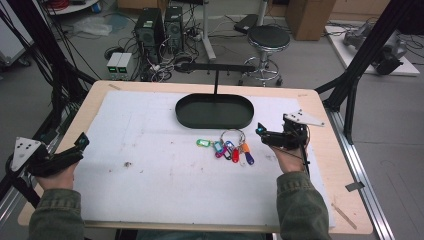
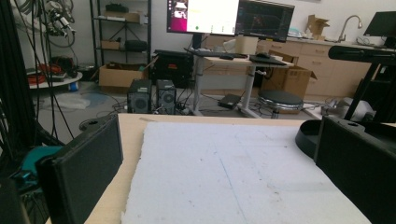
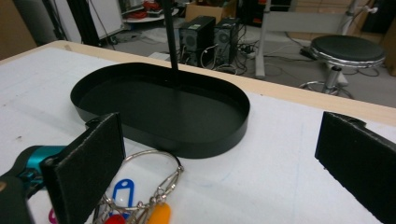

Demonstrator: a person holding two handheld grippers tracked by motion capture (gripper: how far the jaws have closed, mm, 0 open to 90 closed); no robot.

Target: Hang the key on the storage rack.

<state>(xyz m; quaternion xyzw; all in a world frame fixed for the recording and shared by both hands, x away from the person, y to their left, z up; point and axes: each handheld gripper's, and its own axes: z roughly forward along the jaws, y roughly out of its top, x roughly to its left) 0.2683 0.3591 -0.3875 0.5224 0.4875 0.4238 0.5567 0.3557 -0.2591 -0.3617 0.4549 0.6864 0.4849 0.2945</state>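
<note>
A metal key ring (image 1: pixel 227 148) with several coloured tags lies on the white mat, just in front of a black oval tray (image 1: pixel 187 116). A thin post rises from the tray's back to a black crossbar (image 1: pixel 216 67). My right gripper (image 1: pixel 261 131) hovers just right of the keys, open and holding nothing. In the right gripper view the ring (image 3: pixel 156 179) sits beside the left jaw, and the tray (image 3: pixel 224 135) lies ahead of the gripper (image 3: pixel 224 168). My left gripper (image 1: pixel 80 145) is at the table's left edge, open and holding nothing, its jaws wide apart over the mat (image 2: pixel 233 177).
A white foam mat (image 1: pixel 150 165) covers most of the wooden table (image 1: pixel 345 165). A wooden stick (image 1: pixel 344 216) lies near the front right corner. Black frame struts (image 1: pixel 357 70) flank the table. Beyond it stand a stool (image 1: pixel 268 40) and computer towers (image 1: pixel 150 27).
</note>
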